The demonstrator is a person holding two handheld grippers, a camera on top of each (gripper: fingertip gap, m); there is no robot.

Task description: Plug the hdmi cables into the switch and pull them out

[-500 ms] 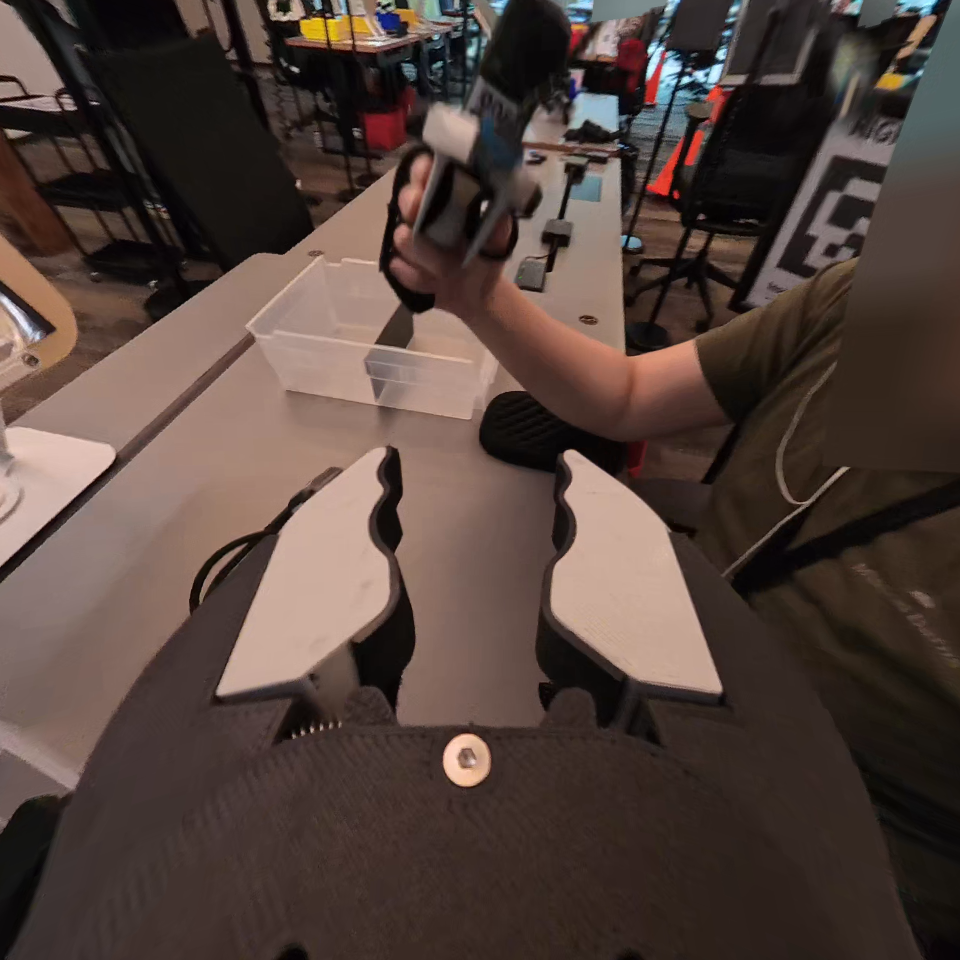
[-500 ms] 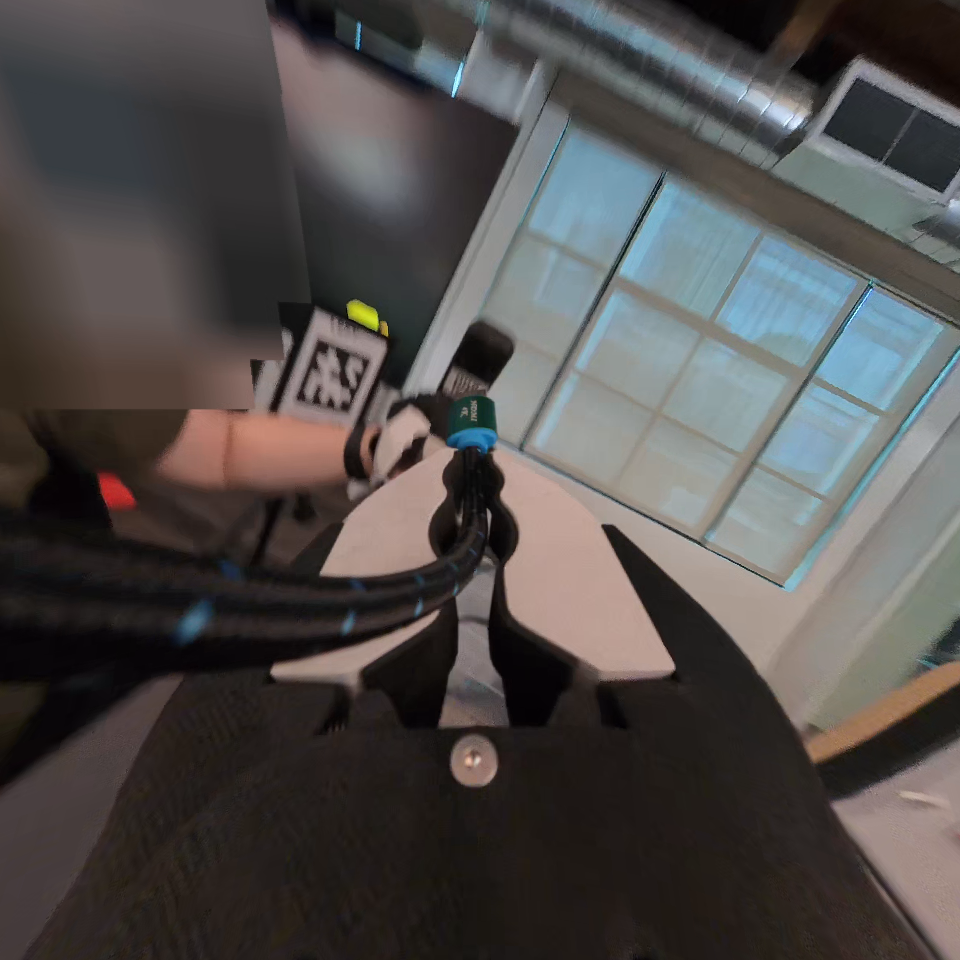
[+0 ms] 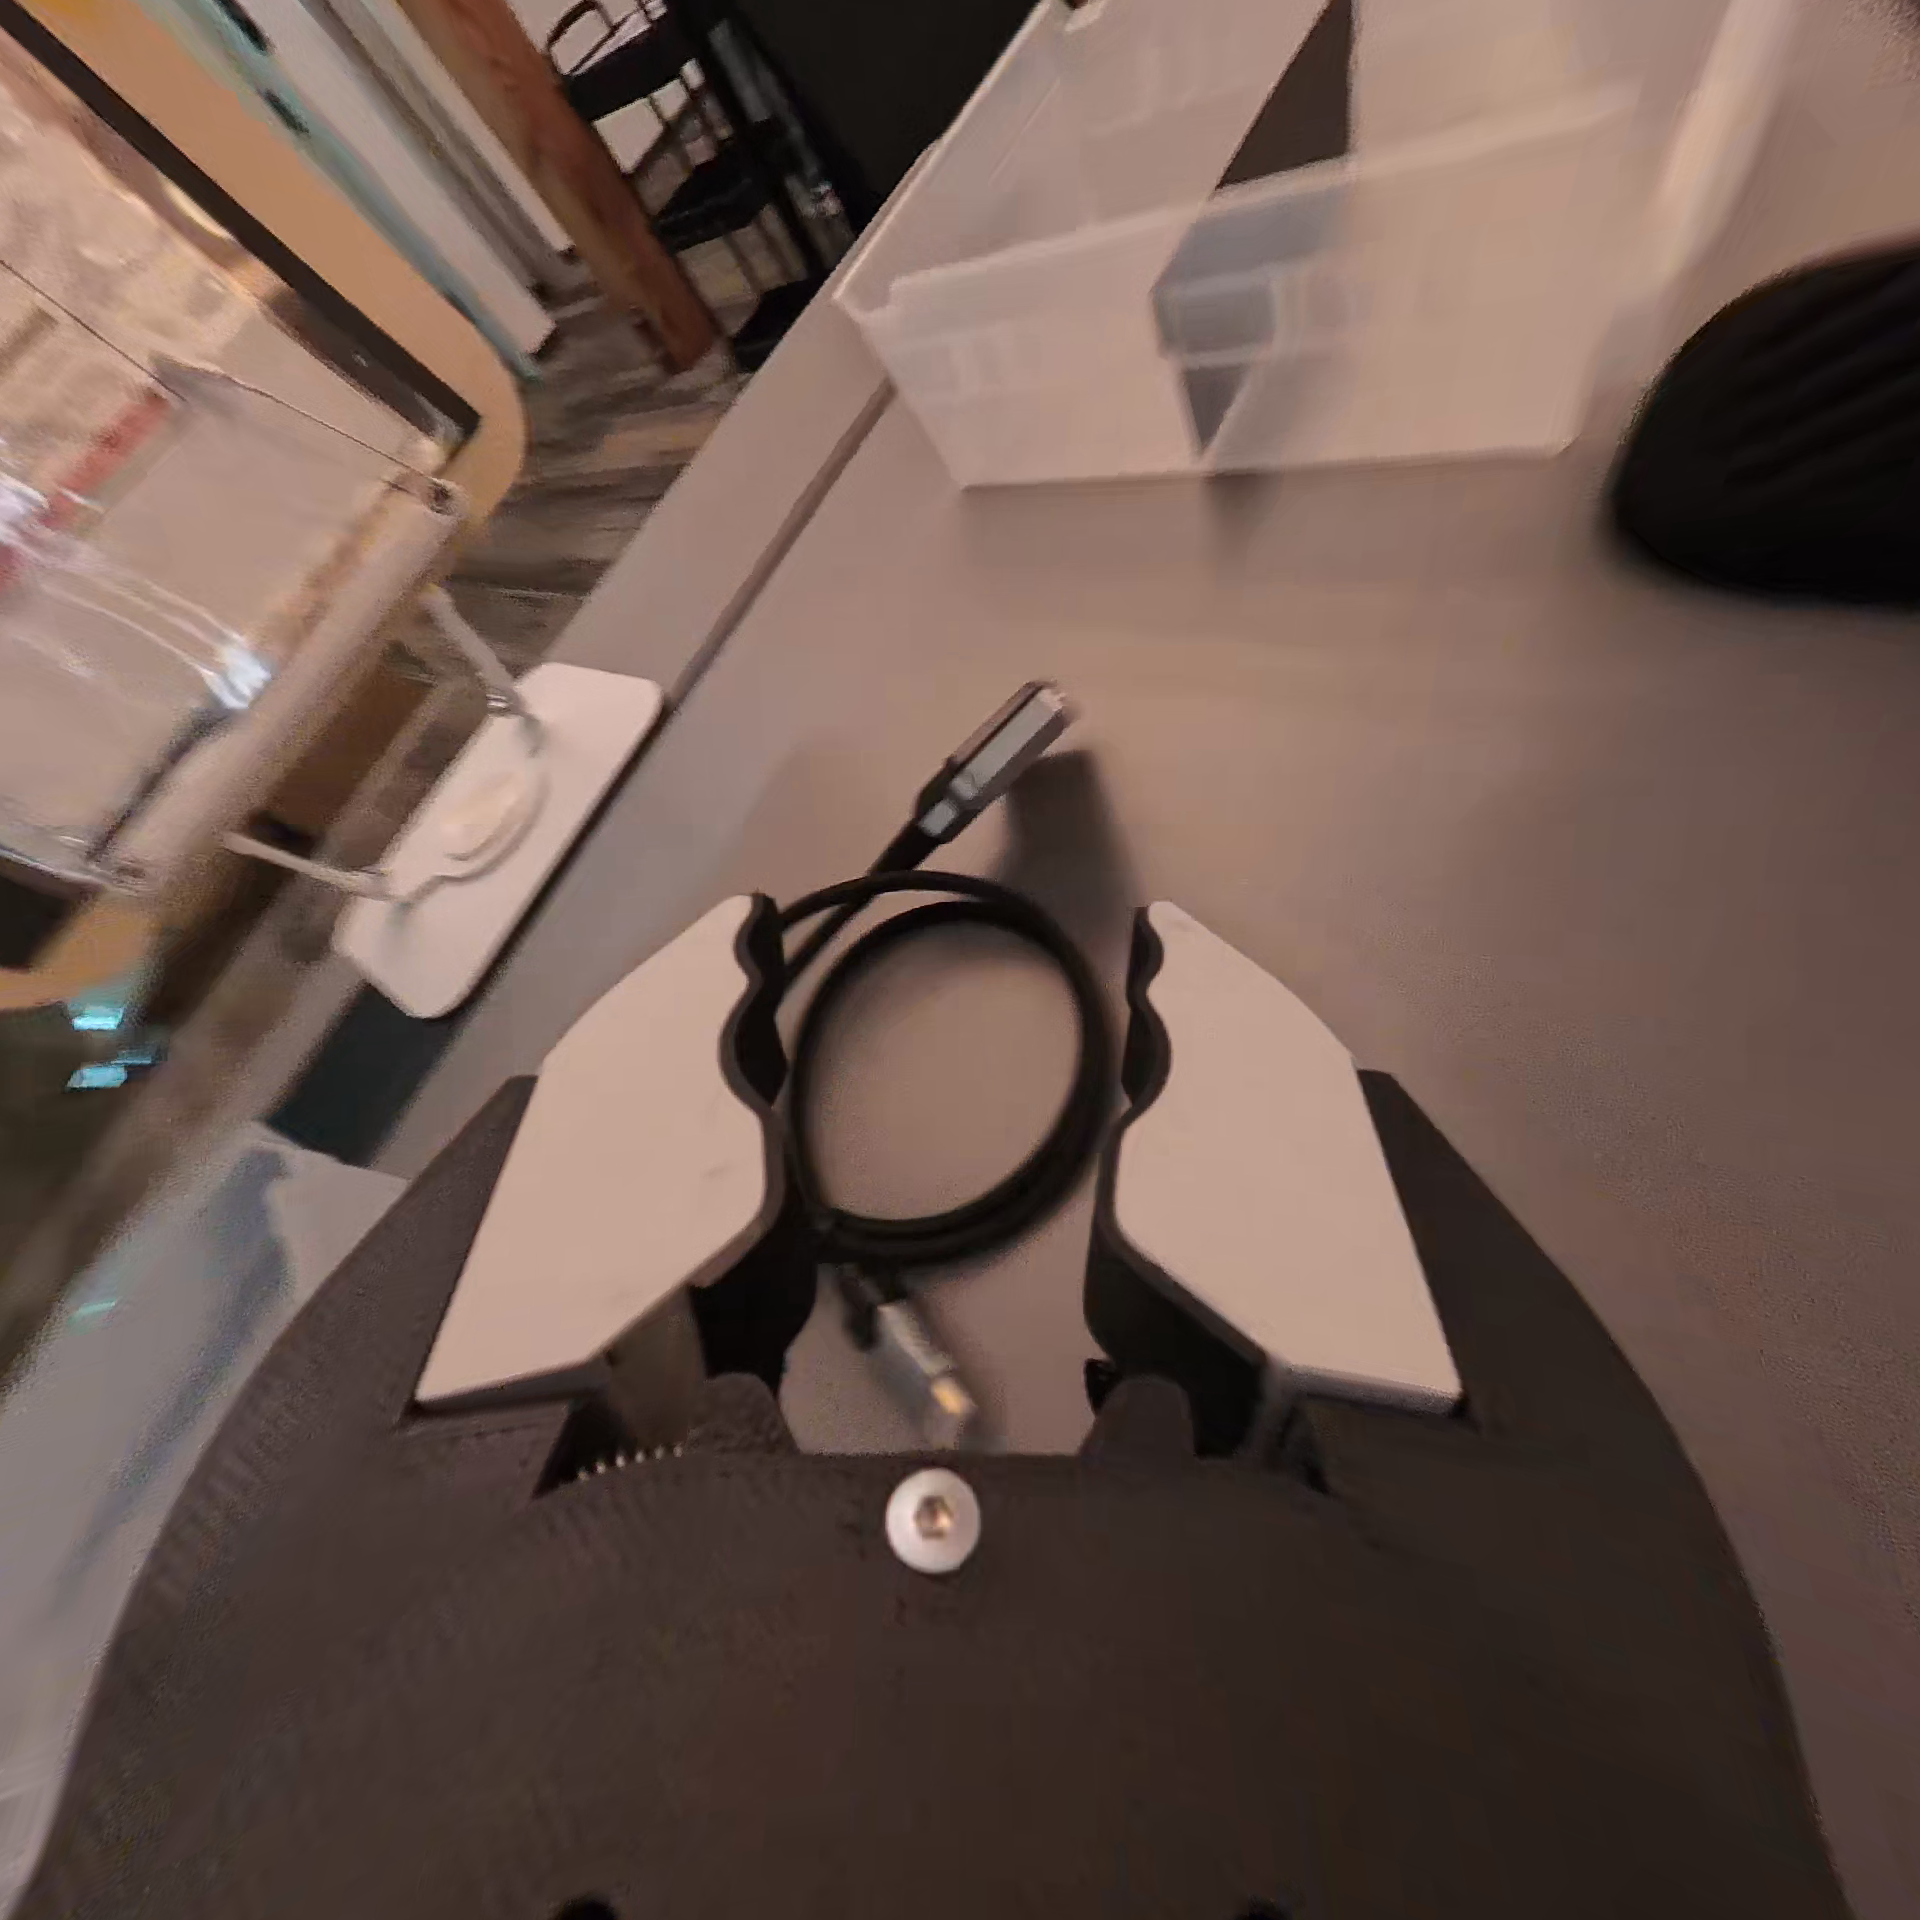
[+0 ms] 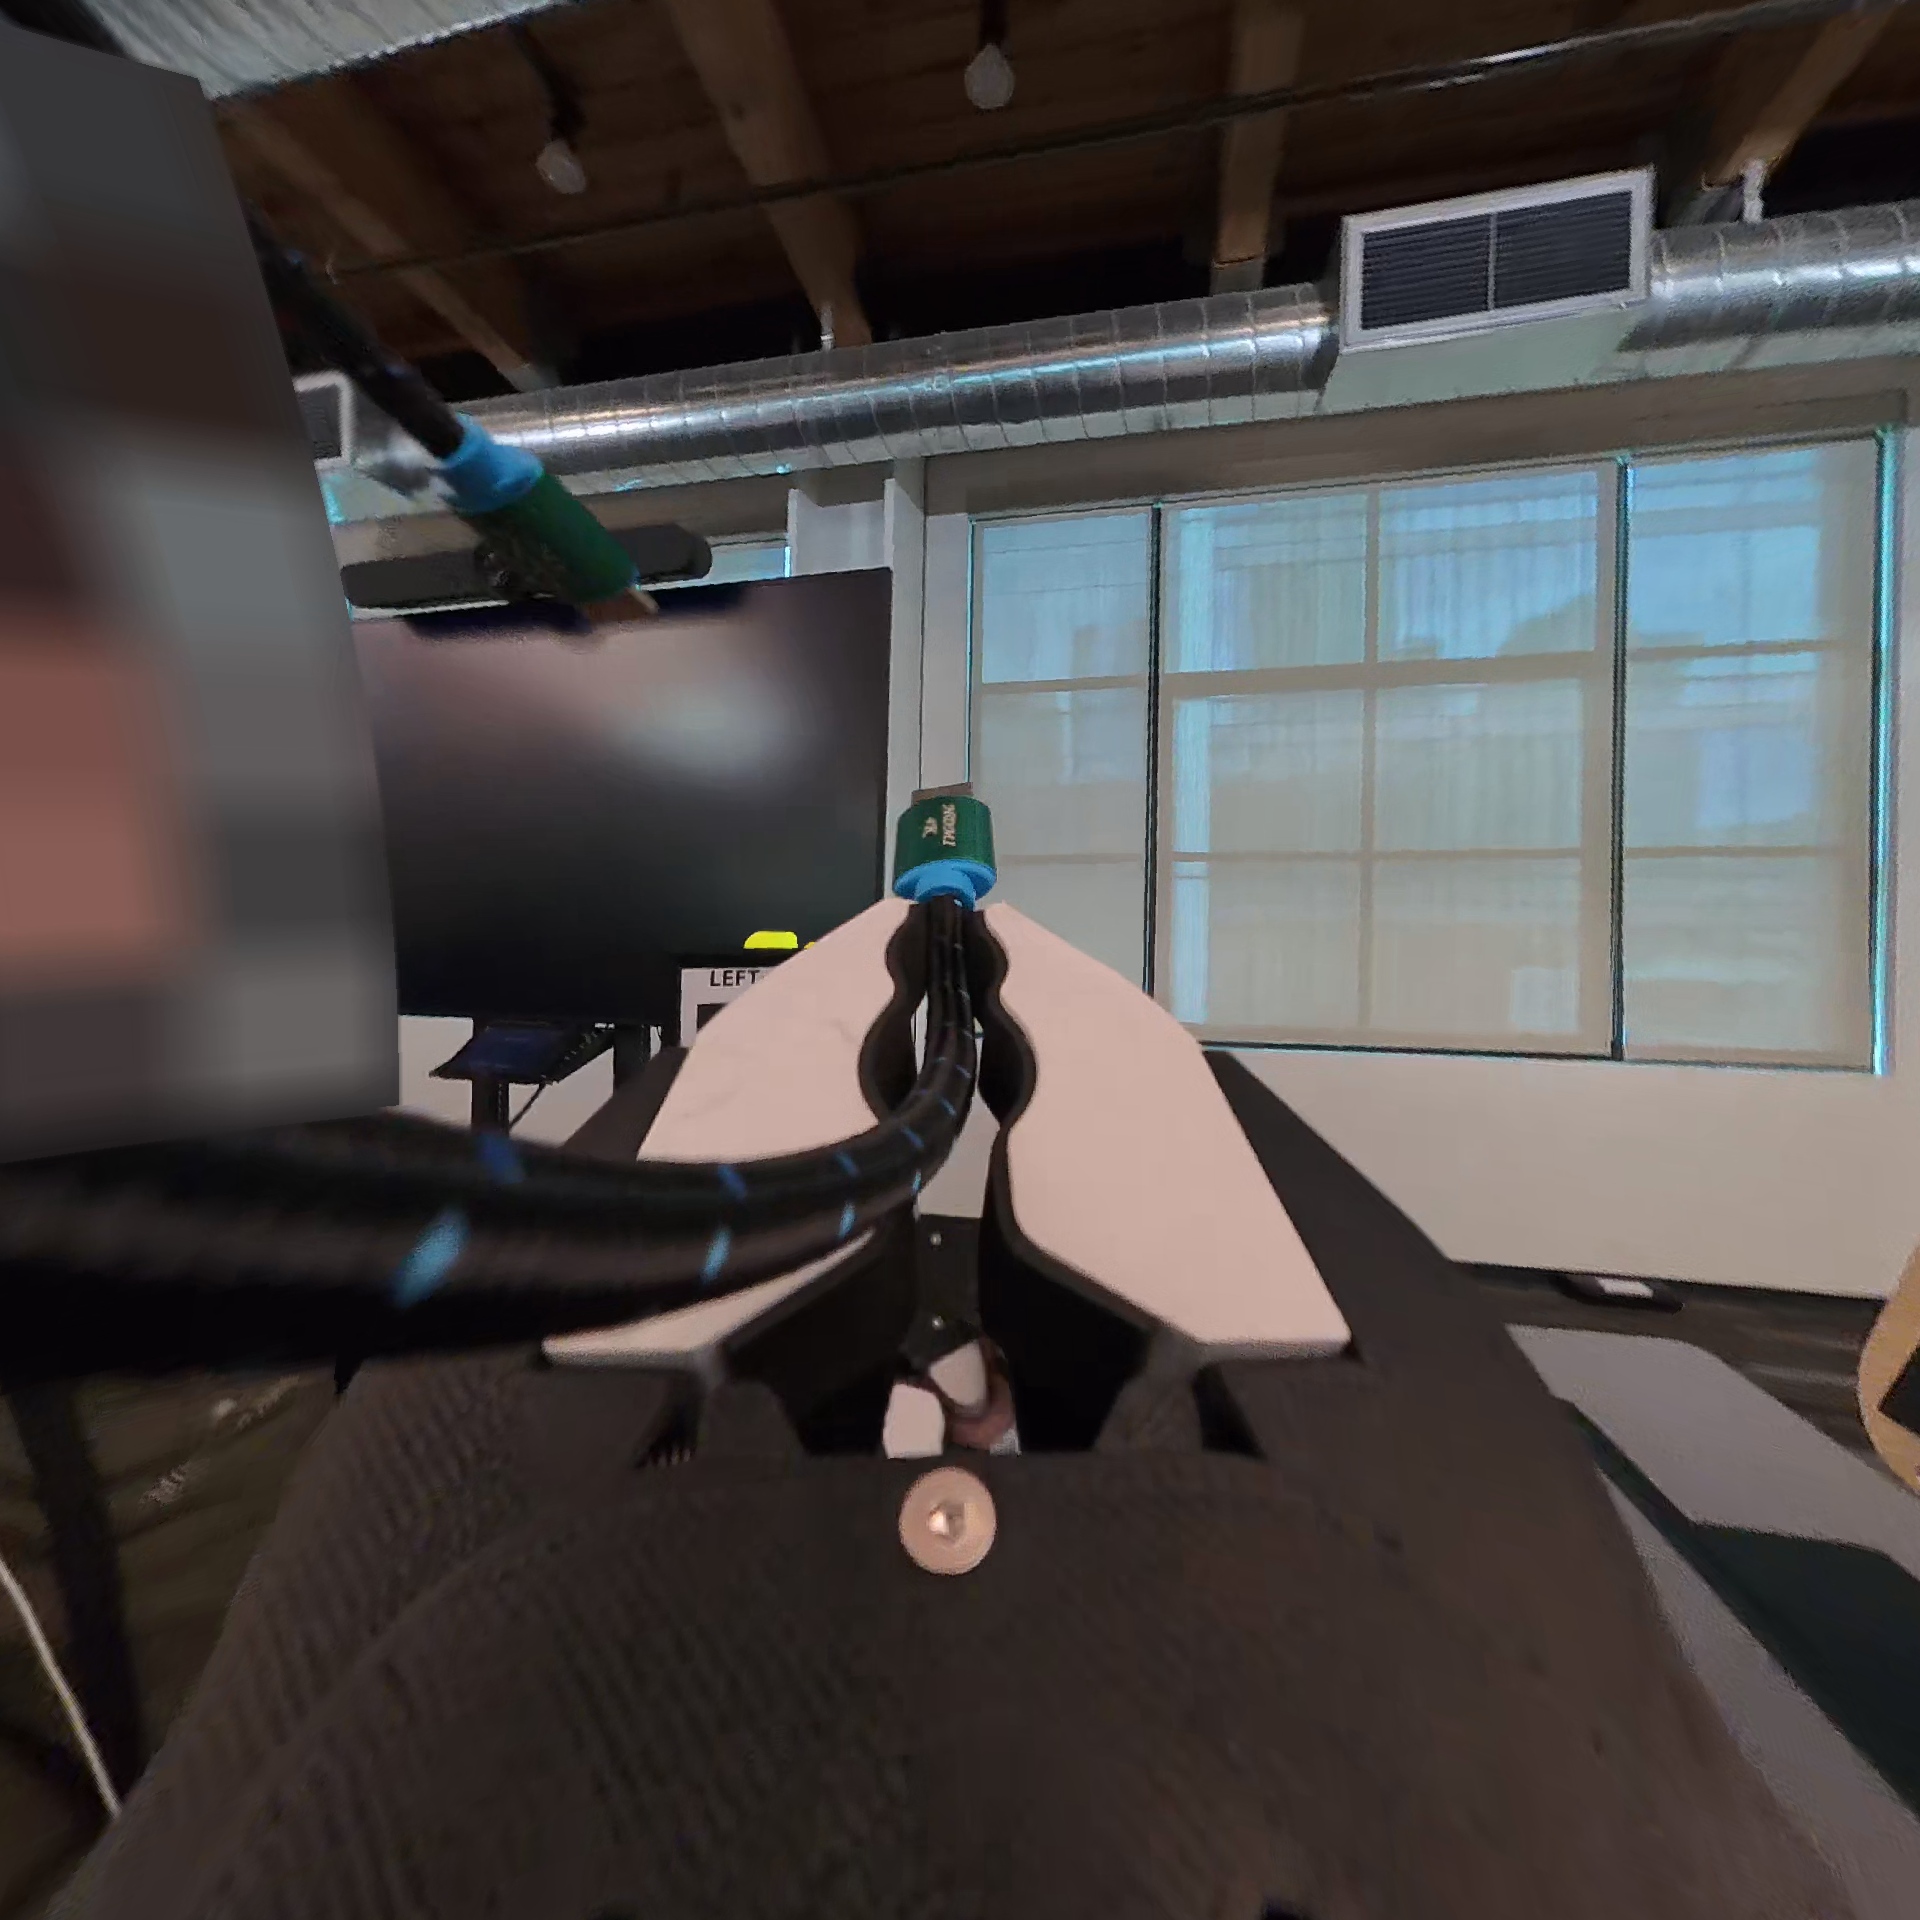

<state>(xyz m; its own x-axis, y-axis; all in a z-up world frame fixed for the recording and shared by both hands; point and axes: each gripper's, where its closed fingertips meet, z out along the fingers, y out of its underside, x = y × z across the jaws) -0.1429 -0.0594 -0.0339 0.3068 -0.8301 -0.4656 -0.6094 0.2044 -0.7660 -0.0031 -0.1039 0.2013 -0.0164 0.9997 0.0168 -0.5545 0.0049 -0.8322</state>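
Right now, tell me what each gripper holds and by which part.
Right gripper: shut on the braided HDMI cable, on the cord just below its green plug. Left gripper: open, holding nothing.

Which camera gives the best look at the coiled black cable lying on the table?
The left wrist view. The coiled black cable lies on the grey table between the open left gripper fingers, both plugs visible. The right wrist view shows none of it, only a braided cable clamped in the right gripper.

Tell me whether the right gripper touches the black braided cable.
Touching: the right wrist view shows the right gripper shut on the black braided cable, just below its green plug.
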